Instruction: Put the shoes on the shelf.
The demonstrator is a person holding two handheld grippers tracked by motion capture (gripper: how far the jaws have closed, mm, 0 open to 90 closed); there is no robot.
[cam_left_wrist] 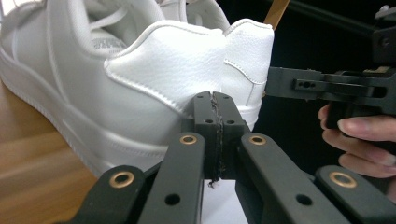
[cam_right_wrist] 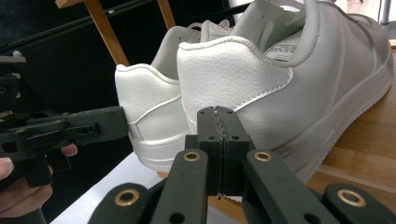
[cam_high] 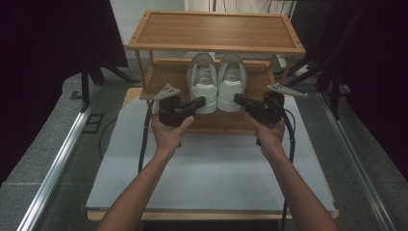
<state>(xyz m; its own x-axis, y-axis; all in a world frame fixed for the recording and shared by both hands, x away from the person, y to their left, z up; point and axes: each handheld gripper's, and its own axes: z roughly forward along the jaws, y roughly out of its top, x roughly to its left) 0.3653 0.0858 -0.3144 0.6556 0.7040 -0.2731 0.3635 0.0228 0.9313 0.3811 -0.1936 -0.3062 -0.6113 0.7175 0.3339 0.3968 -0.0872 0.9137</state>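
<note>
A pair of white sneakers stands on the lower shelf (cam_high: 166, 77) of a wooden rack, heels toward me: the left shoe (cam_high: 203, 79) and the right shoe (cam_high: 232, 79). My left gripper (cam_high: 201, 101) is shut with nothing in it, its tip just at the left shoe's heel (cam_left_wrist: 154, 70). In its own view the jaws (cam_left_wrist: 215, 100) are pressed together. My right gripper (cam_high: 237, 99) is shut and empty too, pointing at the right shoe's heel (cam_right_wrist: 233, 74). Its tip (cam_right_wrist: 217, 114) sits in front of that heel. Whether either tip touches leather is unclear.
The rack's top shelf (cam_high: 216, 30) hangs over the shoes' front halves. The rack stands on a white board (cam_high: 207, 168) bordered by metal rails (cam_high: 62, 159). Dark curtains and stand legs (cam_high: 94, 77) flank both sides. Each gripper view shows the other gripper (cam_left_wrist: 303, 85) (cam_right_wrist: 70, 128) close by.
</note>
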